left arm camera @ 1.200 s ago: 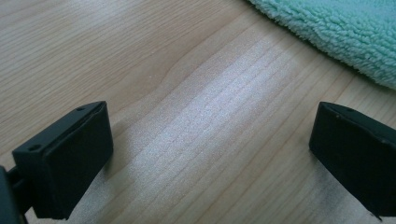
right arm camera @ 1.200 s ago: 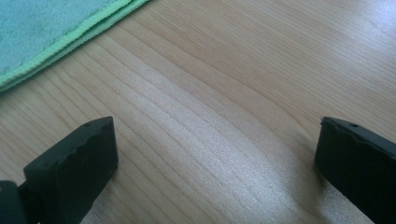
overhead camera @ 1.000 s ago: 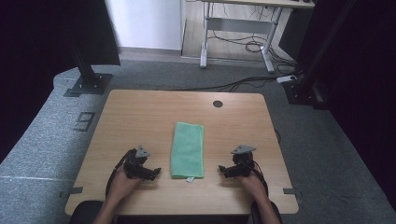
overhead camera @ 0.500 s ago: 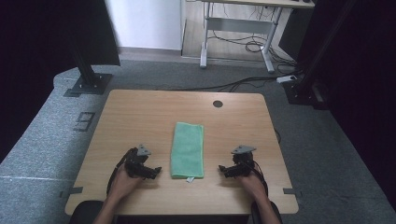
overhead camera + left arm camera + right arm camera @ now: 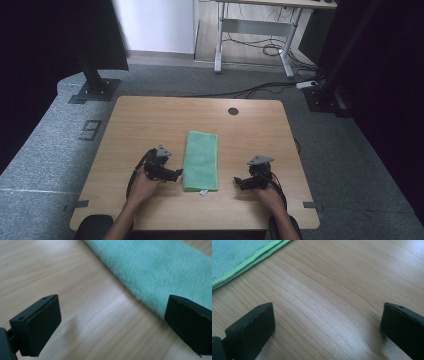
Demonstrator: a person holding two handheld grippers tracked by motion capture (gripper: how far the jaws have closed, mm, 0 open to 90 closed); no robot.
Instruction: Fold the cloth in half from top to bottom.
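A round dark hole (image 5: pixel 233 111) is seen near the far edge of the wooden table (image 5: pixel 150 120); cables (image 5: pixel 260 47) are spread beyond it

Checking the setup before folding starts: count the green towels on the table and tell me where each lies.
1. A single folded green towel lies flat on the table, near its front edge, between the left gripper and the right gripper. Both grippers are open.

The left gripper (image 5: pixel 179 173) points toward 3 o'clock with jaws wide apart. The right gripper (image 5: pixel 238 181) points toward 9 o'clock, jaws also spread wide.
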